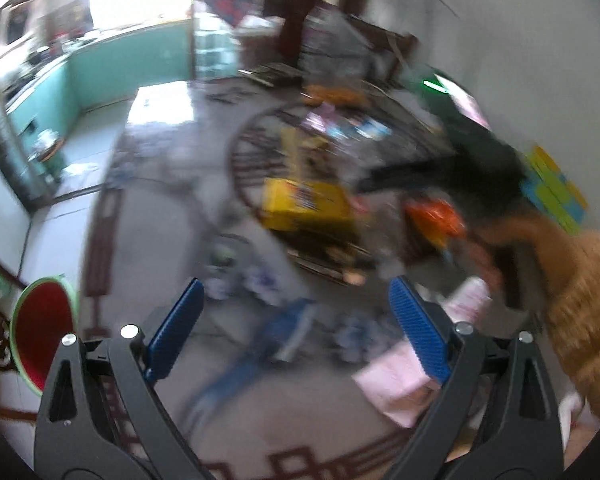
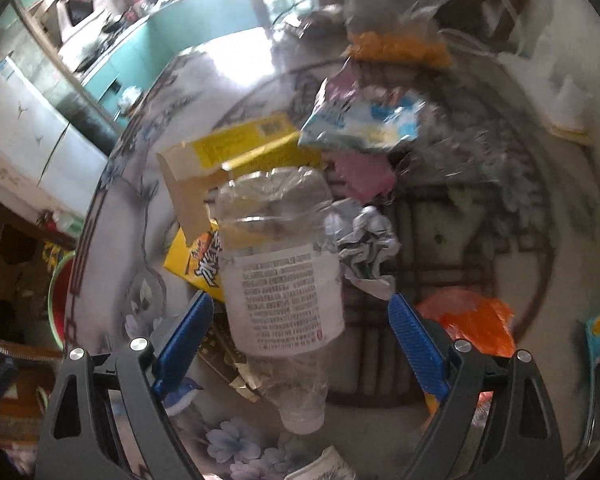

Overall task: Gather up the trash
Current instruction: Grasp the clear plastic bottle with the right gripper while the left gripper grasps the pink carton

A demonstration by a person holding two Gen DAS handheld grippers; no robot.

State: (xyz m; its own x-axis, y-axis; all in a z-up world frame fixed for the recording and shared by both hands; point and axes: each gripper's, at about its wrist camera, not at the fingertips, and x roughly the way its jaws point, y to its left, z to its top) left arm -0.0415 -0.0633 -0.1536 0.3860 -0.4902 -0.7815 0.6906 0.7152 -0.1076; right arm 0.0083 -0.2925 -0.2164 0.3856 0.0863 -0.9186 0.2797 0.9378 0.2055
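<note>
In the right wrist view a crushed clear plastic bottle (image 2: 284, 292) with a white label lies lengthwise between the blue pads (image 2: 184, 336) of my right gripper (image 2: 300, 336). The jaws stand wide and there is a gap on each side of the bottle. Under it are a yellow carton (image 2: 236, 148), crumpled foil paper (image 2: 364, 248), a blue-white wrapper (image 2: 364, 120) and an orange bag (image 2: 472, 320). My left gripper (image 1: 296, 324) is open with nothing between its pads, above blurred litter: a yellow box (image 1: 304, 200), pink paper (image 1: 396, 380), an orange wrapper (image 1: 432, 216).
A red bin with a green rim (image 1: 40, 336) stands at the lower left, beside the round patterned table (image 2: 112, 208). The other gripper's black body (image 1: 472, 168) and an orange-brown sleeve (image 1: 580, 320) fill the right of the left wrist view. Teal kitchen counters (image 1: 128, 64) lie beyond.
</note>
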